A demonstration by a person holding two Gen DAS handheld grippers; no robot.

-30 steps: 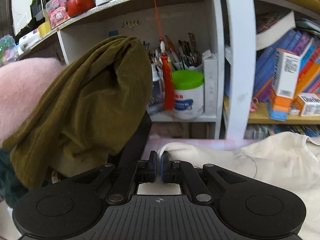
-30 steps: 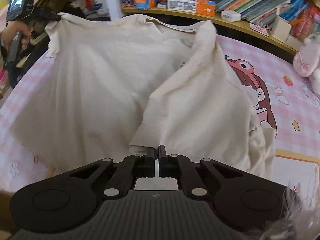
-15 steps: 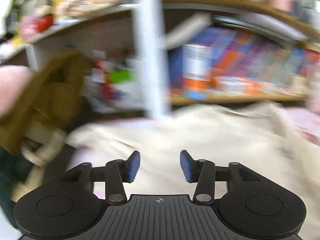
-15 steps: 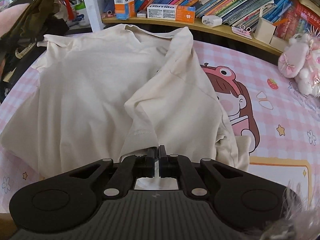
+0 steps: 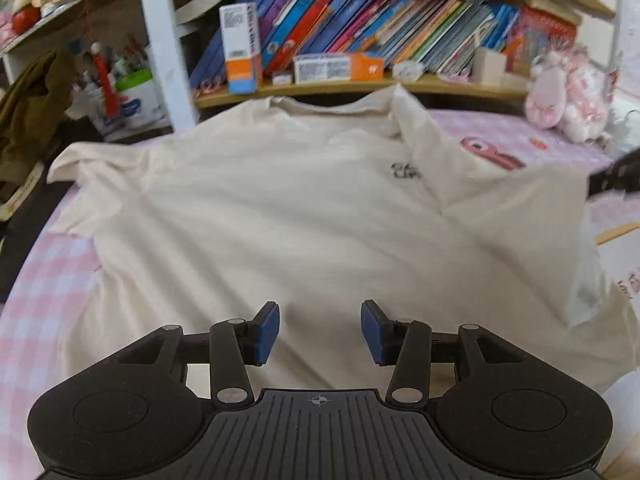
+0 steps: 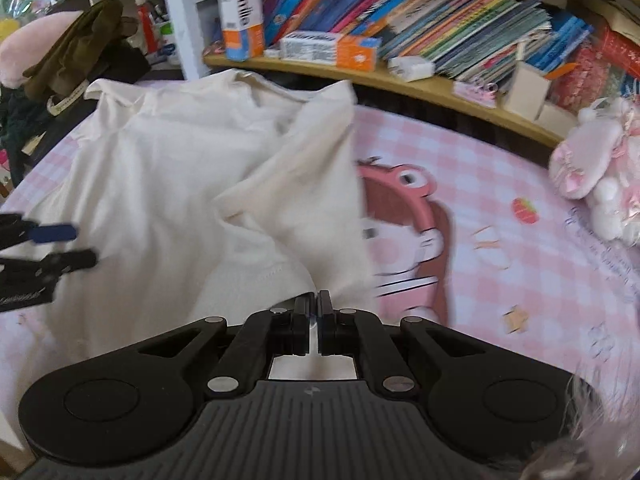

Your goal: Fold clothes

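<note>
A cream T-shirt (image 5: 288, 216) with a small dark chest print lies spread on a pink checked cover (image 6: 500, 240), collar toward the bookshelf. Its right side is doubled over toward the middle. My left gripper (image 5: 320, 332) hovers over the shirt's lower body, open, with nothing between its blue pads (image 5: 267, 332). It also shows at the left edge of the right wrist view, where the left gripper (image 6: 56, 244) stands above the cloth. My right gripper (image 6: 313, 304) is shut on an edge of the folded-over cream cloth (image 6: 296, 216). Its dark tip (image 5: 616, 178) appears at the right edge of the left wrist view.
A curved wooden shelf (image 5: 360, 86) of books and boxes runs behind the shirt. An olive garment (image 6: 76, 44) and other clothes are piled at the far left. A pink plush toy (image 6: 596, 168) sits at the right. A cartoon print (image 6: 404, 216) shows beside the shirt.
My left gripper let go of the shirt's far left corner, opened, and swung across to above the shirt's body. My right gripper, still shut on the cloth, drew its edge to the right.
</note>
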